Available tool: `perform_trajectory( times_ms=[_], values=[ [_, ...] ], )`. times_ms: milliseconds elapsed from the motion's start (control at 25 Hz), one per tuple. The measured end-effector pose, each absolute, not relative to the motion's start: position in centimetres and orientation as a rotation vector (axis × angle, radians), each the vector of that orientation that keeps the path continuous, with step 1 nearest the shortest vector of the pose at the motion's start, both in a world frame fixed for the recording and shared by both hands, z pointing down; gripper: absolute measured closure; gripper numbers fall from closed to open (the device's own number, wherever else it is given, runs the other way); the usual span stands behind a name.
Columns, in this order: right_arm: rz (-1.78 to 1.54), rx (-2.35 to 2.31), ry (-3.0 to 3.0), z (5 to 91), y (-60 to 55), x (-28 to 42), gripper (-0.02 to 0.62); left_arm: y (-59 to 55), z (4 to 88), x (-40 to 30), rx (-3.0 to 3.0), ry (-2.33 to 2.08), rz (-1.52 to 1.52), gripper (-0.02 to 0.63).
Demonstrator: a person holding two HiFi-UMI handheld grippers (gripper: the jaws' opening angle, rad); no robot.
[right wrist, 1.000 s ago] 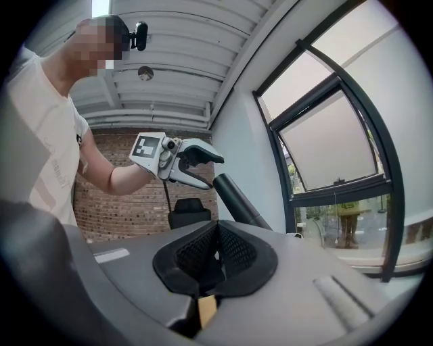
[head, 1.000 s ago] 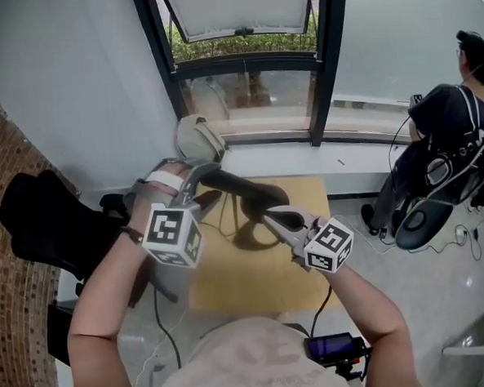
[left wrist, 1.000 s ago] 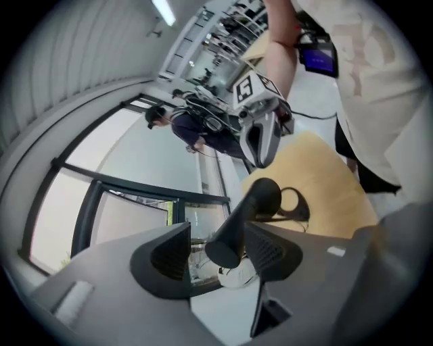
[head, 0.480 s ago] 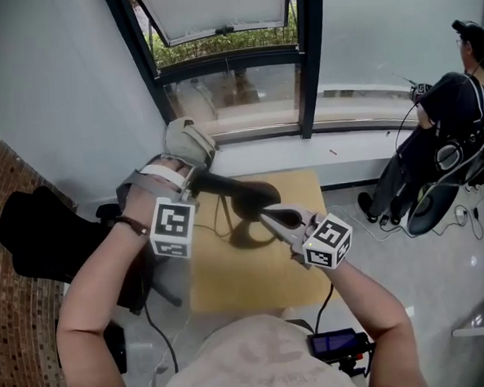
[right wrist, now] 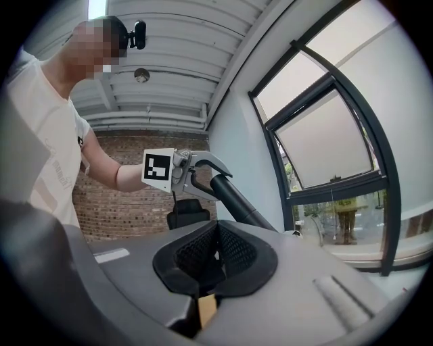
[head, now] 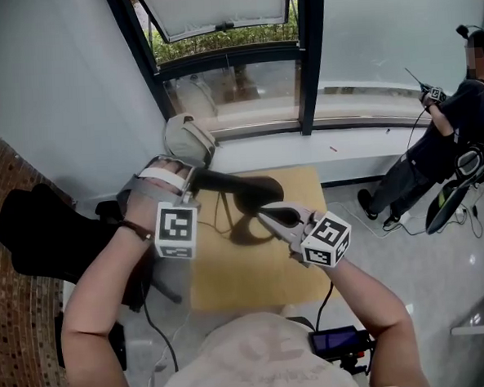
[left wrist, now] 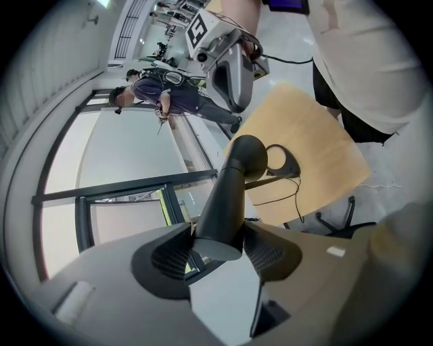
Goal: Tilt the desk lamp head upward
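A black desk lamp stands on a small wooden table, its ring base flat on the top. Its tube-shaped lamp head lies nearly level, pointing left. My left gripper is shut on the free end of the lamp head, which sits between both pads of the left gripper. My right gripper sits at the lamp's joint; in the right gripper view the right gripper has its pads together with nothing visible between them. The lamp head rises beyond them.
A dark window frame and sill run behind the table, with a grey bag on the sill. A black chair stands at the left by a brick wall. A person stands at the right. A cable hangs at the table's left side.
Both grippers keep their places on the lamp, and the lamp head has hardly moved. The person at the right has stepped further right.
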State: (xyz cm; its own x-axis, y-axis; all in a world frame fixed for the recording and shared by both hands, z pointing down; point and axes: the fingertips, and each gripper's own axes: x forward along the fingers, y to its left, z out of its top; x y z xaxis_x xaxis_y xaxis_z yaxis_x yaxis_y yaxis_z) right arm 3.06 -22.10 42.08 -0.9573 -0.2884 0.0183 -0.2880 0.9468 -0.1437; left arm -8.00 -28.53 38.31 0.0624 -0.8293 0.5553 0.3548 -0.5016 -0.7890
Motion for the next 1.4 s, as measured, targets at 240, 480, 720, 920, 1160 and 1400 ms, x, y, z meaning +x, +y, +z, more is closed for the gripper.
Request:
perform_trajectory(
  times_ms=[240, 480, 720, 920, 1160, 1400],
  values=[
    [-0.224, -0.459, 3.101, 41.9, -22.0, 2.9, 0.581, -28.0, 38.3, -8.0, -1.447, 0.571, -1.544, 0.365],
    [-0.219, -0.465, 3.102, 42.0, -22.3, 2.7, 0.581, -28.0, 39.0, -8.4, -1.495, 0.681, -1.477, 0.367],
    [-0.215, -0.454, 3.118, 42.0, -22.7, 2.4, 0.581, -28.2, 39.6, -8.7, -1.531, 0.776, -1.441, 0.365],
    [-0.212, -0.418, 3.133, 42.3, -22.0, 1.7, 0.581, -27.6, 40.0, -8.7, -1.595, 0.851, -1.392, 0.367],
    [-0.202, -0.399, 3.153, 41.8, -21.8, 0.9, 0.581, -27.7, 39.9, -9.3, -1.619, 0.911, -1.335, 0.368],
    [-0.208, -0.413, 3.149, 41.7, -21.6, 1.0, 0.581, -27.5, 40.6, -9.7, -1.663, 0.987, -1.258, 0.37]
  ],
)
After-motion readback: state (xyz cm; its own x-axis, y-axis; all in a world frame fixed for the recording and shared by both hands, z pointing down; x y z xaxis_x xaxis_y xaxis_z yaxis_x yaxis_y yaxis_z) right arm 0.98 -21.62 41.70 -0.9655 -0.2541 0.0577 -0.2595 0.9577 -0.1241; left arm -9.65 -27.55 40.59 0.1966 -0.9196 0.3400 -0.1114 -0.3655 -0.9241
